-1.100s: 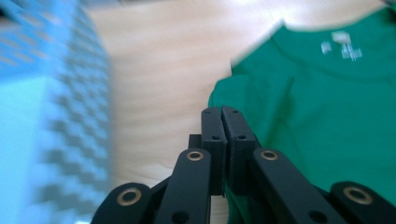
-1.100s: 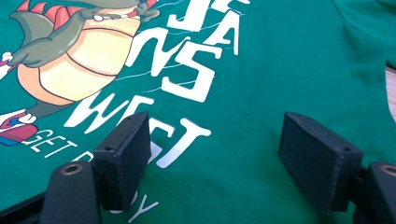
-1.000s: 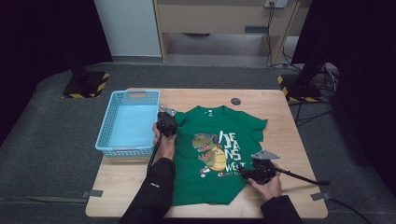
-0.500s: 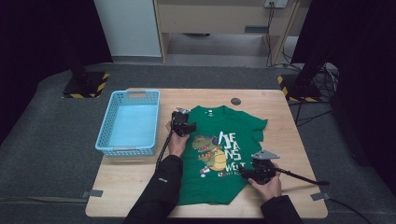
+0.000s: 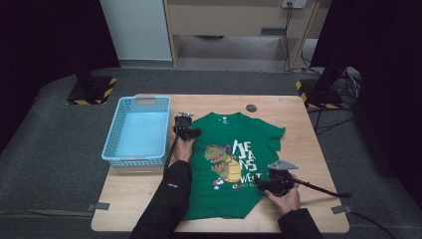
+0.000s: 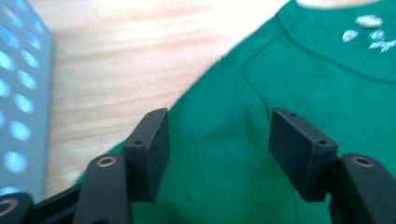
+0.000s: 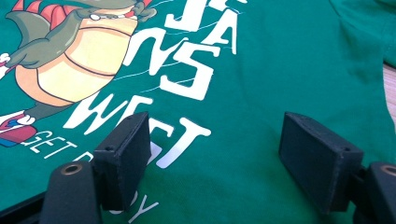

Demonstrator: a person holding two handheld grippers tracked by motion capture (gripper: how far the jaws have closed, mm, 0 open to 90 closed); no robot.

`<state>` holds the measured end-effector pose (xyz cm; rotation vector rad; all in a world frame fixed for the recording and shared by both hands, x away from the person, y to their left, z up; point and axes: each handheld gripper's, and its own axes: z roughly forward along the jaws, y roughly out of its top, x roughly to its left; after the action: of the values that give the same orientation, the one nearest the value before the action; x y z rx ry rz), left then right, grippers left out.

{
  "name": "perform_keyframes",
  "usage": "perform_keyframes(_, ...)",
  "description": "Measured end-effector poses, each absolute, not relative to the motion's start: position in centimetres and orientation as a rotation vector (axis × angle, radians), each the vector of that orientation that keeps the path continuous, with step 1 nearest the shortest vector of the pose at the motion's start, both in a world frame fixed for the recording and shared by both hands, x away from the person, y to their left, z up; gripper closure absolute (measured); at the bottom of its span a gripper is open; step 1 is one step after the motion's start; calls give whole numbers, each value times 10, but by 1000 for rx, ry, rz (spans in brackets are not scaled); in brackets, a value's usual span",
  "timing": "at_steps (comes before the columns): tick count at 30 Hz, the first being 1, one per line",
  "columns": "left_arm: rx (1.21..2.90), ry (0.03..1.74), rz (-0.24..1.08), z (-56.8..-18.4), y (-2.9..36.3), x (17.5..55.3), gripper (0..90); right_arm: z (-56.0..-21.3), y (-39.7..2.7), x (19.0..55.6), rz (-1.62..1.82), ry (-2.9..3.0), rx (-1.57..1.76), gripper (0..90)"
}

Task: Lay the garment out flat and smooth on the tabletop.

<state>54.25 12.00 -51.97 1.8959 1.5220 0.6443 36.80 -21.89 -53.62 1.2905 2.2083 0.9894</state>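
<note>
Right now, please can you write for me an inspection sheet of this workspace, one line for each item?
Surface: wooden table, bare around the shirt.
Job's things: green T-shirt with dinosaur print lies flat, print up, left sleeve folded in; blue basket beside it, nothing inside.
Clutter: small dark round disc near the far edge.
Grippers: left gripper over the shirt's shoulder, jaws have just been opening, nothing pinched; right gripper over the printed lettering, jaws apart, nothing held.
Cables: one trails from each gripper; more hang by the cabinet.
Surroundings: grey floor mat, black curtains, stand bases with yellow-black stripes.
</note>
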Motion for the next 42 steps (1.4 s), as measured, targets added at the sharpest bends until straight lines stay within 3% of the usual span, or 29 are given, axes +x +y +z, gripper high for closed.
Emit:
perform_keyframes(10,2032,1335,596,-531,72,502,338,-537,-218,368,993,2200,1295,246)
perform_keyframes(19,1990,1340,608,-534,81,519,313,-534,-219,369,993,2222,1297,230)
perform_keyframes(27,1991,1387,609,-531,86,534,313,-510,-239,368,1083,2147,1314,226)
perform_keyframes(42,2062,1140,412,-517,38,442,259,-526,-277,376,979,2115,1411,237)
